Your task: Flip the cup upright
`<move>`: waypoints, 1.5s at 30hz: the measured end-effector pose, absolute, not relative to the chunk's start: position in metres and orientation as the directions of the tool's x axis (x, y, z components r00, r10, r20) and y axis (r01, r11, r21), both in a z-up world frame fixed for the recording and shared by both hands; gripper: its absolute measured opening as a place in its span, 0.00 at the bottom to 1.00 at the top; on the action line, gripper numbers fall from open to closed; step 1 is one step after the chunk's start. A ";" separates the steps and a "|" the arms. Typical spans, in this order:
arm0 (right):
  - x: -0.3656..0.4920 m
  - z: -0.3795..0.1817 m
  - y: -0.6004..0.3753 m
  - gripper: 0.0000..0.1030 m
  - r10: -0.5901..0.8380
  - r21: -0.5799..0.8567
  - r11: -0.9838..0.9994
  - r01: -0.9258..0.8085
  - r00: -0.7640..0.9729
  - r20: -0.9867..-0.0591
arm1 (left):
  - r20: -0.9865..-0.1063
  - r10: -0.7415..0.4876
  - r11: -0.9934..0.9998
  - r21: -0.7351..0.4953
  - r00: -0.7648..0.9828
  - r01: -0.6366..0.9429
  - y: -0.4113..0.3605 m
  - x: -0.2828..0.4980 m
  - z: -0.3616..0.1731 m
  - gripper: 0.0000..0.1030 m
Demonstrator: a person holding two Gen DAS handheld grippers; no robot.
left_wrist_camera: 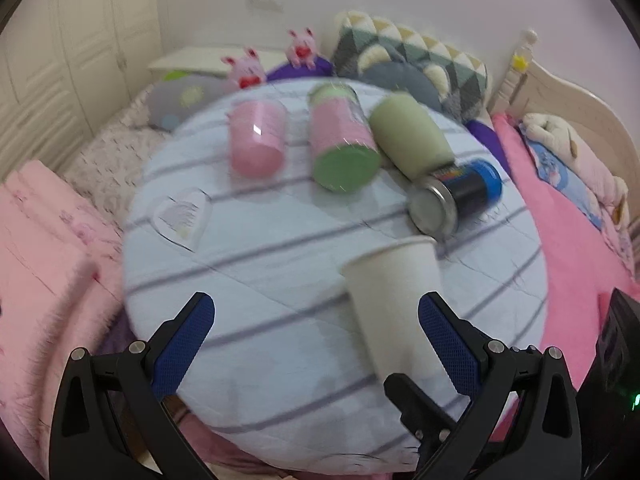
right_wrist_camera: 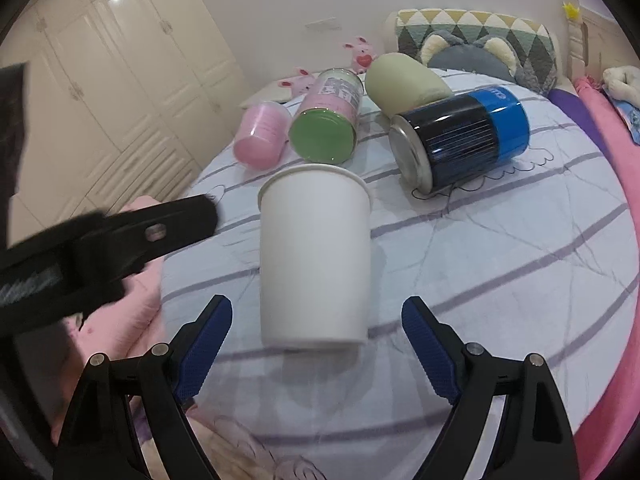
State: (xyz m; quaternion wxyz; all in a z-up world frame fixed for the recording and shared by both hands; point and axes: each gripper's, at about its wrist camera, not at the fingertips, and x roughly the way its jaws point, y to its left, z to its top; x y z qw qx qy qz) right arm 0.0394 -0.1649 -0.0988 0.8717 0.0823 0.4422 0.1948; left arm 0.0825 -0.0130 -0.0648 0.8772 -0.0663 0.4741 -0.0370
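Observation:
A white paper cup (right_wrist_camera: pixel 314 256) stands upright, rim up, on the striped round cushion (right_wrist_camera: pixel 500 264). My right gripper (right_wrist_camera: pixel 316 324) is open, its blue pads either side of the cup's base and apart from it. In the left wrist view the cup (left_wrist_camera: pixel 394 304) stands just inside the right pad of my open left gripper (left_wrist_camera: pixel 316 320), which holds nothing. The left gripper also shows in the right wrist view as a black arm (right_wrist_camera: pixel 120 236) at the left.
Beyond the cup lie a pink plastic cup (right_wrist_camera: pixel 262 138), a pink can with a green end (right_wrist_camera: pixel 326 120), a pale green tumbler (right_wrist_camera: pixel 404 82) and a blue-and-black can (right_wrist_camera: pixel 464 136). Pillows and plush toys (right_wrist_camera: pixel 476 48) sit behind. A pink blanket (left_wrist_camera: pixel 44 264) lies at the left.

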 end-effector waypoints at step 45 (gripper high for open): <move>0.055 -0.115 -0.196 0.86 0.291 0.192 0.953 -0.235 0.528 -0.798 | -0.796 -0.177 0.983 -0.166 0.579 0.073 -0.065 0.106 -0.075 0.59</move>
